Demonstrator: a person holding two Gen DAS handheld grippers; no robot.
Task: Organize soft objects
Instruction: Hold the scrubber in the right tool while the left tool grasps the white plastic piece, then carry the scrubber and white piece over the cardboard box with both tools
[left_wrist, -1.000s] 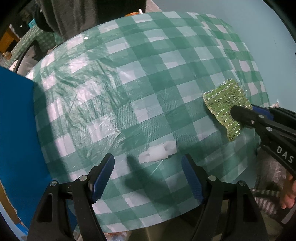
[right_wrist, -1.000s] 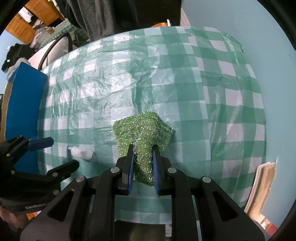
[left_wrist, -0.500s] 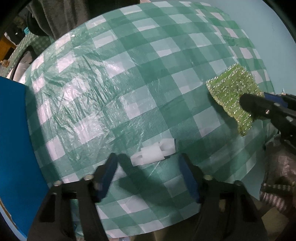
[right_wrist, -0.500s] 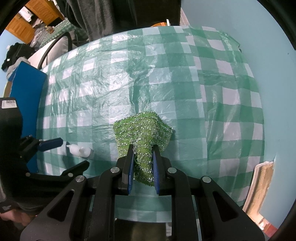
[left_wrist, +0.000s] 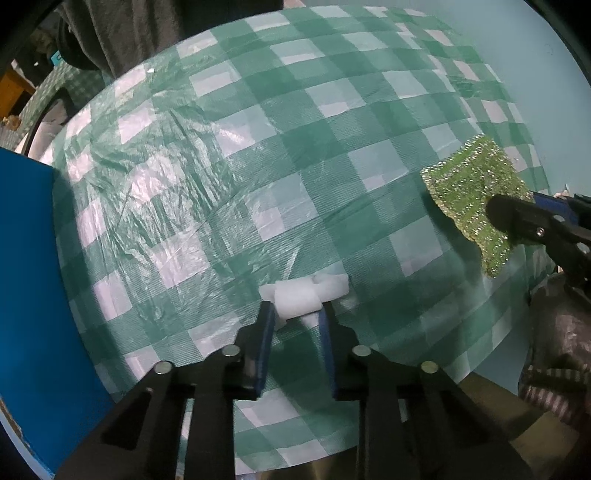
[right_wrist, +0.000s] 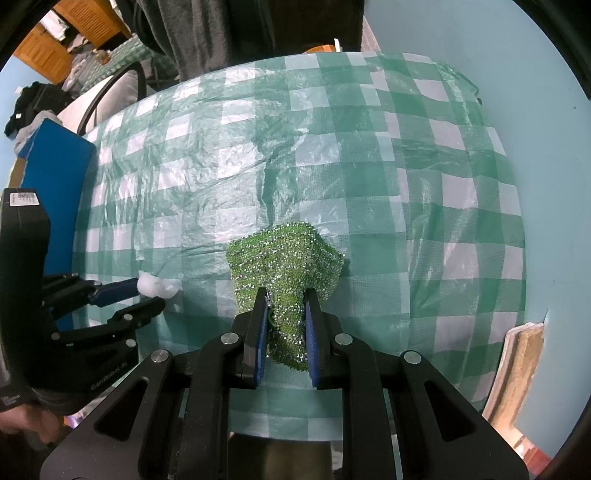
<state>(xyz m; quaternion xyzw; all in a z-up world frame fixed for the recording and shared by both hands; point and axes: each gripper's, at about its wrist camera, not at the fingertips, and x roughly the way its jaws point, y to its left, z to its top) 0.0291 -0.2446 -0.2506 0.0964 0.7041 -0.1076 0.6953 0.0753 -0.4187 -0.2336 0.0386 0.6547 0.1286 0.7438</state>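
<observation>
A small white foam piece (left_wrist: 306, 291) lies on the green checked tablecloth (left_wrist: 258, 147). My left gripper (left_wrist: 296, 310) points straight down over it. Its jaws are closing, and the blue pads touch the piece on both sides. In the right wrist view the same piece (right_wrist: 157, 286) shows at the tips of the left gripper (right_wrist: 147, 295). My right gripper (right_wrist: 284, 295) is shut on a glittery green scrubbing cloth (right_wrist: 284, 258), whose far end rests on the table. From the left wrist view that cloth (left_wrist: 469, 188) is at the right, with the right gripper (left_wrist: 509, 210) on it.
A blue board (left_wrist: 29, 277) borders the table on the left. A person in grey clothing (left_wrist: 122, 33) stands at the far edge. A stack of beige pads (right_wrist: 517, 369) lies off the table's right side. A dark striped fabric (left_wrist: 554, 387) is near the right arm.
My left gripper has come down over the white foam piece and its jaws have narrowed from wide open onto it. The right gripper and green cloth have stayed still.
</observation>
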